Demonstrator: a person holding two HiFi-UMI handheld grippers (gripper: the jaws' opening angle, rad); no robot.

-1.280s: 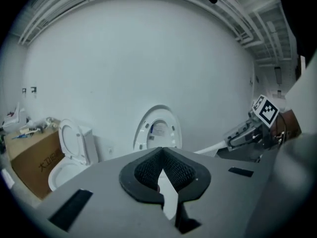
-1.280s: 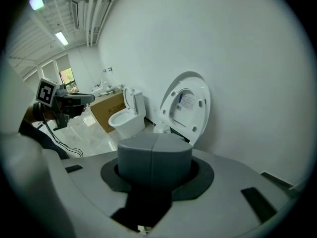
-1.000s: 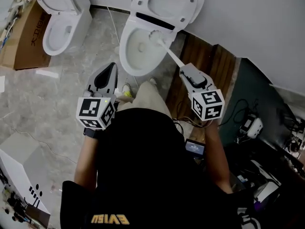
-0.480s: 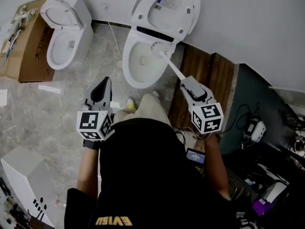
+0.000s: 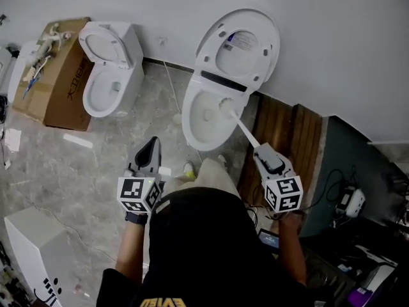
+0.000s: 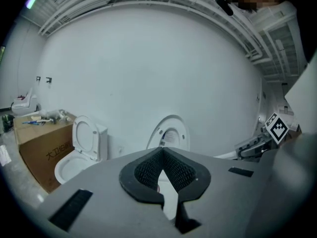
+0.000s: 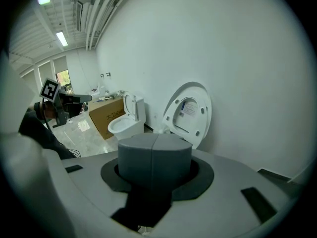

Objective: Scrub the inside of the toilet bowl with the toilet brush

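1. Toilet bowl [image 5: 192, 132]: white, set against the wall. Its lid [image 5: 241, 48] is tipped upright behind it. A person stands close in front of it, looking down.
2. Toilet brush [image 5: 243, 129]: white, with a long straight handle that slants from the right gripper down into the bowl. The head sits inside the bowl at the back right, just below the lid hinge. Whether the bristles touch the porcelain I cannot tell.
3. Right gripper [image 5: 258, 148]: held over the edge of the wooden platform [image 5: 284, 133] to the right of the bowl. Its jaws are clenched, and the brush handle comes out from between them. In the right gripper view the two grey pads meet along one seam.
4. Left gripper [image 5: 153, 146]: held low over the marbled floor [image 5: 83, 165], left of the person's legs and well apart from the bowl. Its jaw tips are pressed together with nothing between them.
5. Second toilet [image 5: 108, 85]: white, lid up, further left along the same wall.
6. Cardboard box [image 5: 64, 88]: brown, just beside the second toilet, with small loose items on top.
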